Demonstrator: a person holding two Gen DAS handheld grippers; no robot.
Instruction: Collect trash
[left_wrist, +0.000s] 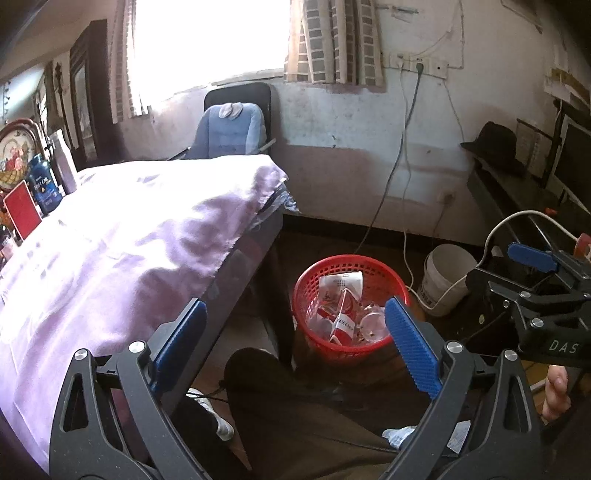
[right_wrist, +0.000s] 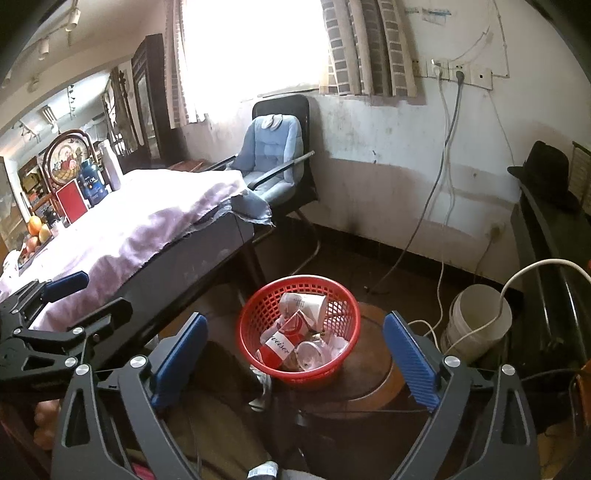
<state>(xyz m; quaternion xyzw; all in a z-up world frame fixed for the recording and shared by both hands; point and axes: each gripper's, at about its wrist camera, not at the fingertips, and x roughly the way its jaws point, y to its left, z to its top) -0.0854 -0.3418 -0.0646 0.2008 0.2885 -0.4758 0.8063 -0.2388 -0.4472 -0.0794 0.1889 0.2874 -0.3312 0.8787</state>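
A red mesh basket (left_wrist: 306, 291) (right_wrist: 255, 314) sits on a low round wooden stool (right_wrist: 373, 369) beside the table. It holds a red and white can (right_wrist: 280, 345), a paper cup (right_wrist: 306, 304) and crumpled clear plastic (right_wrist: 314, 350). My left gripper (left_wrist: 295, 336) is open and empty, held above my lap, level with the basket. My right gripper (right_wrist: 291, 350) is open and empty, with the basket between its blue pads. Each gripper shows at the edge of the other's view, the right one in the left wrist view (left_wrist: 535, 295) and the left one in the right wrist view (right_wrist: 55, 314).
A table with a lilac cloth (left_wrist: 110, 240) (right_wrist: 129, 229) is on the left, with a red box (left_wrist: 22, 210), a blue bottle (left_wrist: 44, 184) and fruit (right_wrist: 35, 229) at its far side. A blue-cushioned chair (right_wrist: 273, 155), a white bucket (right_wrist: 476, 321), cables and a black hat (right_wrist: 546, 173) stand around.
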